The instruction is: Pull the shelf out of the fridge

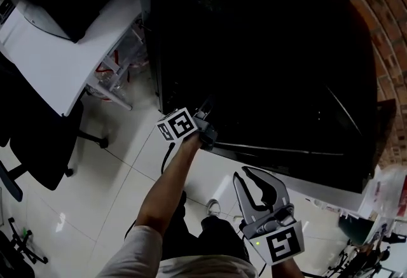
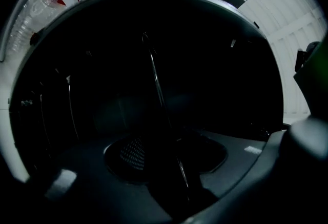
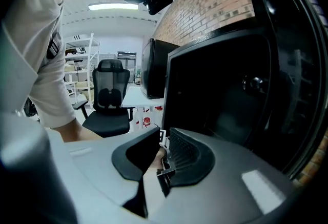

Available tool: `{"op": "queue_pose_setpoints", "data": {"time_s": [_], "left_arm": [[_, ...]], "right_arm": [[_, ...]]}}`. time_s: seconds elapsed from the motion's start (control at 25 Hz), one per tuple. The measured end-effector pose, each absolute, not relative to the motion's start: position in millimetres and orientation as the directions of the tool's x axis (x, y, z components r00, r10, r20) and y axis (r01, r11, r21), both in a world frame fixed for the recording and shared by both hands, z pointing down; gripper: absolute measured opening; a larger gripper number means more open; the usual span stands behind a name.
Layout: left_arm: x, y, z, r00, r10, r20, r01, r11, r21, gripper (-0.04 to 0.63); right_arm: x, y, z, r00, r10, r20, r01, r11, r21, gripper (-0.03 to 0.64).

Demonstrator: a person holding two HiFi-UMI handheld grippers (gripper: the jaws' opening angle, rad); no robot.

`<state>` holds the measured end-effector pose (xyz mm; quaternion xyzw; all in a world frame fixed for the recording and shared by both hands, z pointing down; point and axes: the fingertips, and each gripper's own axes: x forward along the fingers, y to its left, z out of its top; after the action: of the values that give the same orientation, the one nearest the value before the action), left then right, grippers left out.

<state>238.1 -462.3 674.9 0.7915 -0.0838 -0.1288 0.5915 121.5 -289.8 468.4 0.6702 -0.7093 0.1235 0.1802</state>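
**A:** Where is the left gripper?

**B:** Out at the end of the bare forearm. Its tips are at the lower front edge of the black fridge, and its marker cube faces up toward the head camera.

**A:** And its jaws?

**B:** Drawn in on a thin wire bar of the shelf. In the left gripper view that bar runs from the dark interior straight down between the two pads (the rest of the shelf is mostly lost in the dark, just a few faint wires off to the left).

**A:** So where is the shelf?

**B:** In the fridge's cavity, with one of its wires in that claw. How far out it sits I cannot tell.

**A:** The right gripper?

**B:** Held low, near the person's body and apart from the fridge, pointing up toward it. Its jaws are all but together, with only a narrow slit between them and nothing clamped there.

**A:** And around them?

**B:** A white tiled floor lies underneath. A white desk stands left of the fridge, with a black office chair by it, and a brick wall runs along the right
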Motion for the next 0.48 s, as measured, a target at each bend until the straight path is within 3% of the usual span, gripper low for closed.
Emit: {"op": "queue_pose_setpoints", "data": {"time_s": [0.16, 0.28, 0.48], "left_arm": [[259, -465, 677, 0.957, -0.275, -0.093, 0.024, -0.246, 0.969, 0.174], [264, -470, 676, 0.951, -0.294, -0.099, 0.023, -0.250, 0.968, 0.079], [271, -474, 674, 0.949, -0.294, -0.112, 0.051, -0.207, 0.977, 0.033]], "right_arm": [[129, -292, 475, -0.019, -0.899, 0.437, -0.996, 0.053, 0.066, 0.052], [134, -294, 476, -0.007, -0.898, 0.440, -0.997, 0.040, 0.066, 0.052], [137, -295, 477, 0.004, -0.893, 0.449, -0.998, 0.027, 0.063, 0.052]]}}
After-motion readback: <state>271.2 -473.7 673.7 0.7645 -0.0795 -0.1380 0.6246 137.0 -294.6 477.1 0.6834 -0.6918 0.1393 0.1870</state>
